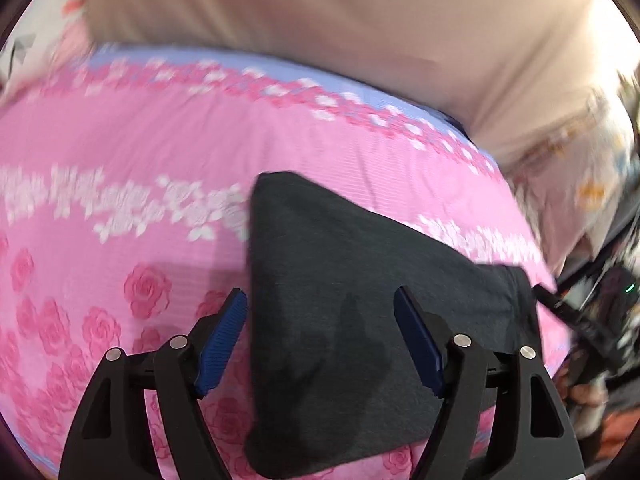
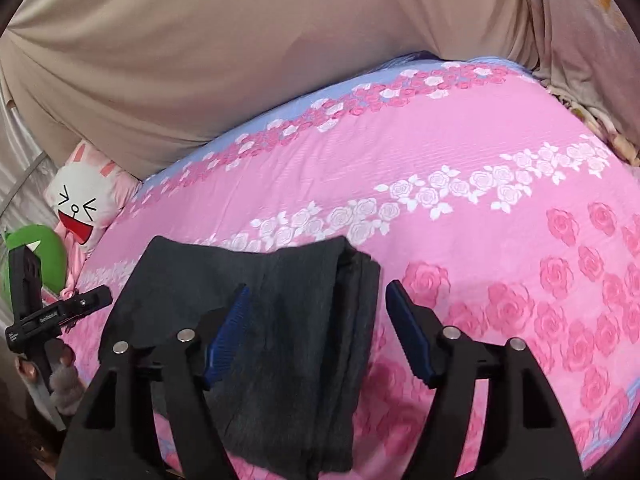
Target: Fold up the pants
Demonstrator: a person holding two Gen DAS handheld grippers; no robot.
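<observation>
The dark grey pants (image 1: pixel 340 312) lie folded into a compact stack on the pink rose-print bedsheet (image 1: pixel 120 140). My left gripper (image 1: pixel 320 340) is open, with its blue pads either side of the stack's left part and nothing held. In the right wrist view the pants (image 2: pixel 288 320) show layered edges at their right side. My right gripper (image 2: pixel 316 332) is open above that right edge and holds nothing. The left gripper also shows in the right wrist view (image 2: pixel 60 312), at the far left beside the pants.
A beige drape (image 2: pixel 240 60) hangs behind the bed. A white bunny pillow (image 2: pixel 86 204) and a green plush (image 2: pixel 48 256) sit at the bed's left end. Floral bedding (image 1: pixel 580 168) lies at the right. The sheet (image 2: pixel 480 200) stretches to the right.
</observation>
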